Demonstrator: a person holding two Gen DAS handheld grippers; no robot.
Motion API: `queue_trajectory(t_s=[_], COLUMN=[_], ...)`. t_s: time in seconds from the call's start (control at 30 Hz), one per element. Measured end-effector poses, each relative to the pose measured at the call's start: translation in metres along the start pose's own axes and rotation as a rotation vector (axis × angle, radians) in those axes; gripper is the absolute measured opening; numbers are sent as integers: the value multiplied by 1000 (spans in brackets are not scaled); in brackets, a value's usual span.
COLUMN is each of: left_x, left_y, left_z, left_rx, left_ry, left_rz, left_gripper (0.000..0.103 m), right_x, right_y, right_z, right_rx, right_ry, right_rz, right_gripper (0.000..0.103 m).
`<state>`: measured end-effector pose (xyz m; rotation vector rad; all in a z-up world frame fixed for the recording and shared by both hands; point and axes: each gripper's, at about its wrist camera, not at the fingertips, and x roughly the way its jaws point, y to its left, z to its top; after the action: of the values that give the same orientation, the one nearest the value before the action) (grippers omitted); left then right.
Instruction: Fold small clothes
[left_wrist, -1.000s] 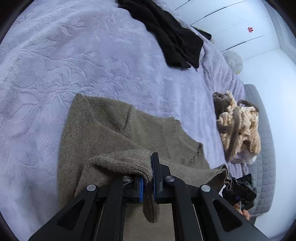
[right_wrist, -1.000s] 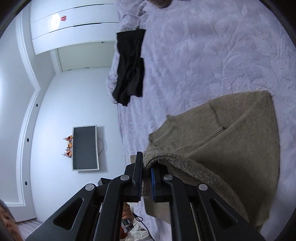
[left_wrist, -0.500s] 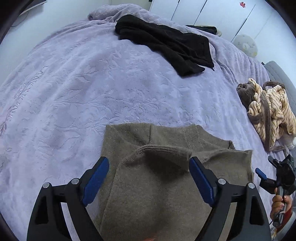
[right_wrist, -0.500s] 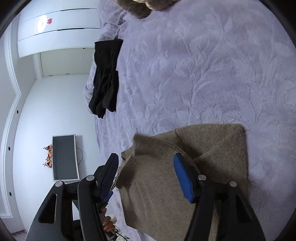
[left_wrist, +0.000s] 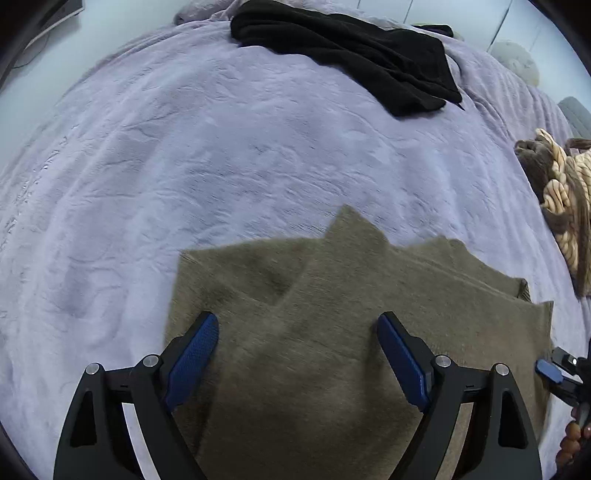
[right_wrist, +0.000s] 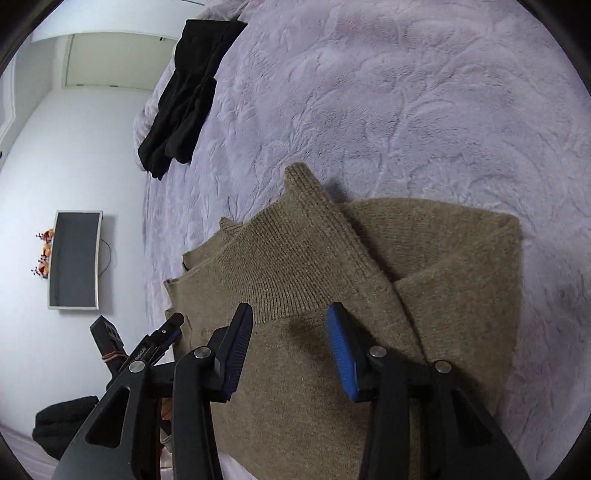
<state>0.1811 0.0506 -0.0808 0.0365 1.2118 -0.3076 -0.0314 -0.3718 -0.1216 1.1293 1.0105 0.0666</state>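
Olive knit sweater (left_wrist: 332, 332) lies folded on the lavender bedspread (left_wrist: 184, 166), filling the lower centre of both wrist views. Left gripper (left_wrist: 298, 332) above it, jaws spread wide, nothing pinched. Right gripper (right_wrist: 290, 325) above the ribbed hem, jaws closing, pads clear of the fabric. Black garment (left_wrist: 351, 51) at upper frame, well apart.

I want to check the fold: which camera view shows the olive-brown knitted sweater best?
The right wrist view: the olive-brown knitted sweater is sharp there, and its ribbed hem and folded layers show clearly on the lilac bed cover. The left wrist view shows the same sweater, but motion-blurred and without knit detail.
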Motion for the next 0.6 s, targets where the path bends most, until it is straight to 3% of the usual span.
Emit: queue_trajectory(t_s=[0.07, 0.23, 0.47, 0.57, 0.6], left_x=[-13, -49, -78, -79, -79], left_y=[12, 25, 51, 56, 57], left_z=[1, -26, -91, -110, -114], left_rx=[-12, 91, 78, 77, 78], left_ry=[2, 50, 176, 198, 205], left_rz=[-7, 55, -61, -114, -131], left_gripper=[88, 88, 88, 86, 80], right_x=[-12, -43, -51, -39, -35], right_y=[-3, 4, 22, 21, 18], right_z=[0, -12, -85, -127, -141], right_rx=[4, -42, -34, -3, 16], right_ry=[-14, -20, 76, 154, 174], right_rz=[-14, -42, 127, 135, 125], right_gripper=[47, 55, 55, 56, 56])
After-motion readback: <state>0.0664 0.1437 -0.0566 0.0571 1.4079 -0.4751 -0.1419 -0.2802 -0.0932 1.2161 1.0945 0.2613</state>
